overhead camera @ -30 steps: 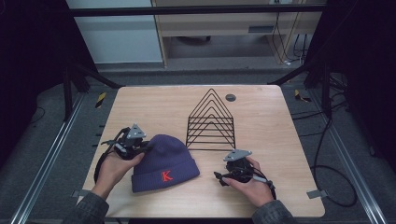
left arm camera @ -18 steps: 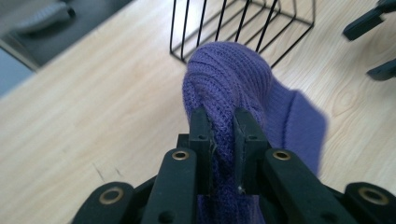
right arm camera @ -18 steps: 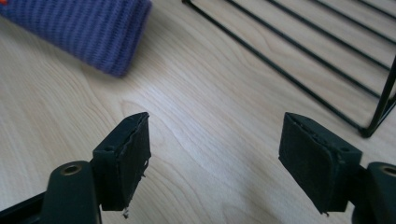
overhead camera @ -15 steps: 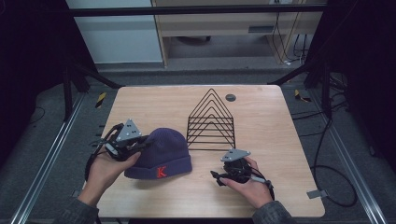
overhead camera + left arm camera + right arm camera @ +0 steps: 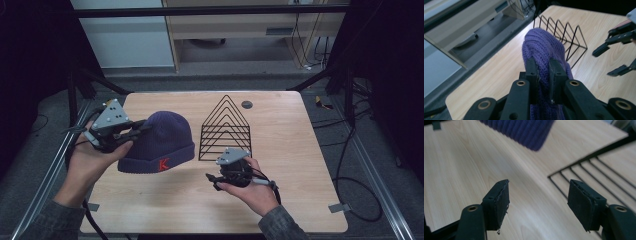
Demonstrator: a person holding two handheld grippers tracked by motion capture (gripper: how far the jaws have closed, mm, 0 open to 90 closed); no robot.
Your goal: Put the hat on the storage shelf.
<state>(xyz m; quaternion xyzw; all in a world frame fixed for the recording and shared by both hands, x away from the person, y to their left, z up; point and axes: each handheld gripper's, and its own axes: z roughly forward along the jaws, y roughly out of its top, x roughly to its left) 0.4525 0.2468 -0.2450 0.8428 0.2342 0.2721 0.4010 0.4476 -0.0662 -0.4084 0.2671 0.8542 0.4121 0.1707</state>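
The purple knit hat is pinched by its left edge in the left gripper, whose jaws are clamped tight on a fold of the knit, and it has just been lifted off the wooden table, where it lay flat a second ago, so that it hangs beside the black wire rack. The right gripper is held empty near the rack with a clear gap between its jaws, which have just been closing with nothing between them. With the hat raised, a second grip on its free side is judged to be the likely next move.
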